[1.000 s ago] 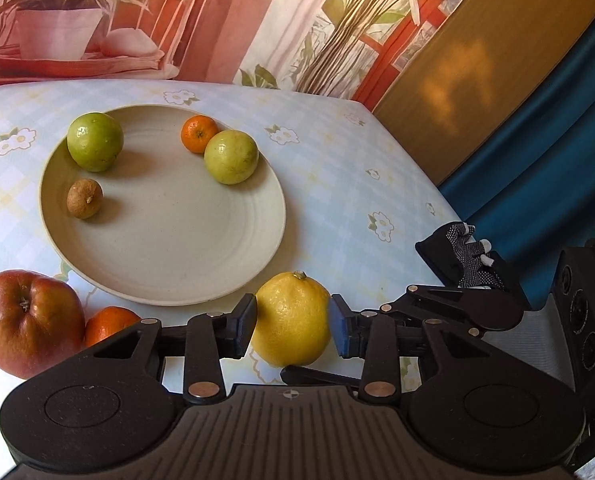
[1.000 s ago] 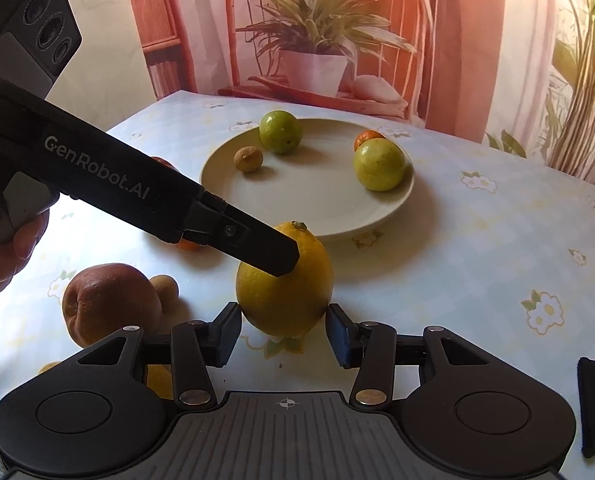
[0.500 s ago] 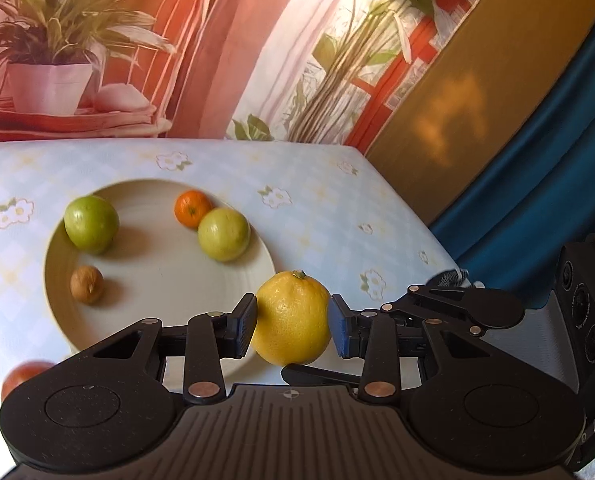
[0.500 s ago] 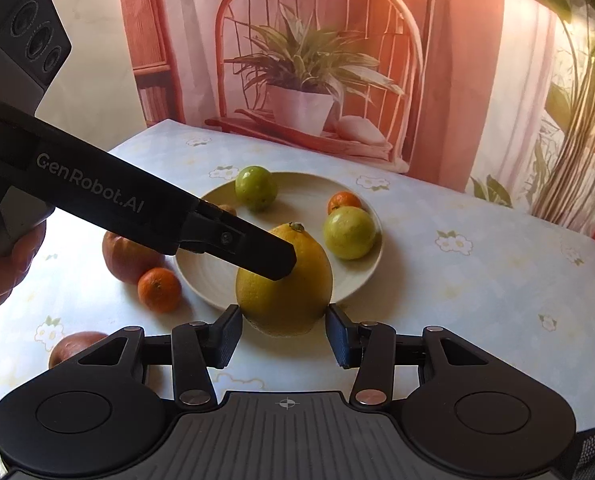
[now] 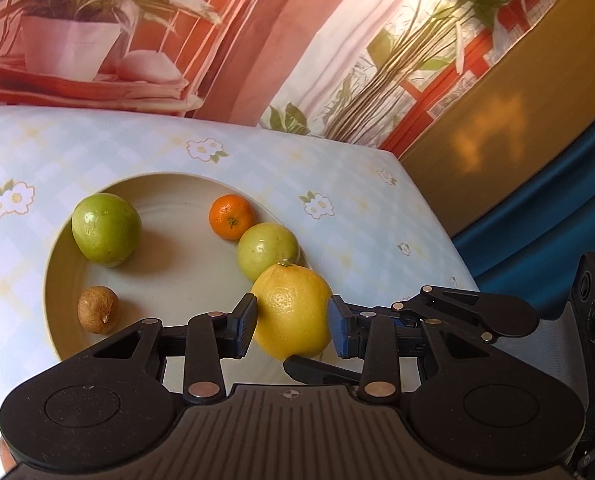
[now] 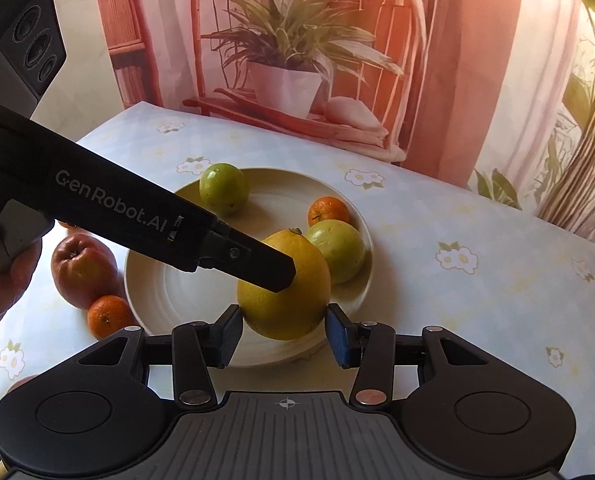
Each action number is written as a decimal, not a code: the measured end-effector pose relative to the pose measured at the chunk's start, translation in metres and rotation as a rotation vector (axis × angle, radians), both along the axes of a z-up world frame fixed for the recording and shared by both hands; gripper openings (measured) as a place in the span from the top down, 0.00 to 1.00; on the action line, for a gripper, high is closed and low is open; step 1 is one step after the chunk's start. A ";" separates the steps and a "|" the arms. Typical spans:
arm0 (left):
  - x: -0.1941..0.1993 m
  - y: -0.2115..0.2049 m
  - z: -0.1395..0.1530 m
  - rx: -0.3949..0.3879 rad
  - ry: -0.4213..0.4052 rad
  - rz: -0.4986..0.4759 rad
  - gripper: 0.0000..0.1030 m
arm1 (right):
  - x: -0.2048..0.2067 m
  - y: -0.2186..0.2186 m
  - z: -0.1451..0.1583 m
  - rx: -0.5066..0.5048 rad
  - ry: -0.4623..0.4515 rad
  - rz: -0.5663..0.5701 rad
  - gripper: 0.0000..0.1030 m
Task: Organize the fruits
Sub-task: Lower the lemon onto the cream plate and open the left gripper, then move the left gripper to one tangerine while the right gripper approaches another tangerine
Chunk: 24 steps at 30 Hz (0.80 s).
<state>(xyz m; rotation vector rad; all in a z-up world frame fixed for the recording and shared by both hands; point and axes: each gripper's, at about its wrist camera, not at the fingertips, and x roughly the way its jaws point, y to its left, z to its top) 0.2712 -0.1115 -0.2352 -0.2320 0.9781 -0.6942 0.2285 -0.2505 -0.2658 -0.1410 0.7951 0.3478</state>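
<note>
So both tongs have the big yellow lemon (image 5: pixel 291 312) pinched at once. In the left wrist view the left tongs (image 5: pixel 292 326) are clamped on it, pads touching its two flanks. In the right wrist view the right tongs (image 6: pixel 283 334) bracket the same lemon, right pad touching and left pad maybe a hair off, so I can't tell if that pair really grips or just cradles it.

The lemon looks held just above the round cream plate (image 5: pixel 57 264), over its rim at about 4 o'clock in the left view, just beside the paler green round fruit (image 5: pixel 267 252) at its 11 o'clock. Its long axis stands roughly upright, stem nub on top, tipped slightly back. The drop is basically straight down from either pair.

Already on the plate: a darker green round fruit (image 5: pixel 106 229), a small orange mandarin (image 5: pixel 231 217) and a little brown nut-like fruit (image 5: pixel 97 309). On the floral-cloth surface (image 6: pixel 477 312), a red apple (image 6: pixel 83 270) and another small mandarin (image 6: pixel 107 316) wait at the plate's 9 o'clock.
</note>
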 end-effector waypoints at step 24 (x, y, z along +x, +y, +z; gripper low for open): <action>-0.028 0.073 0.044 0.085 -0.164 0.102 0.62 | -0.030 0.000 0.003 0.068 -0.011 -0.096 0.59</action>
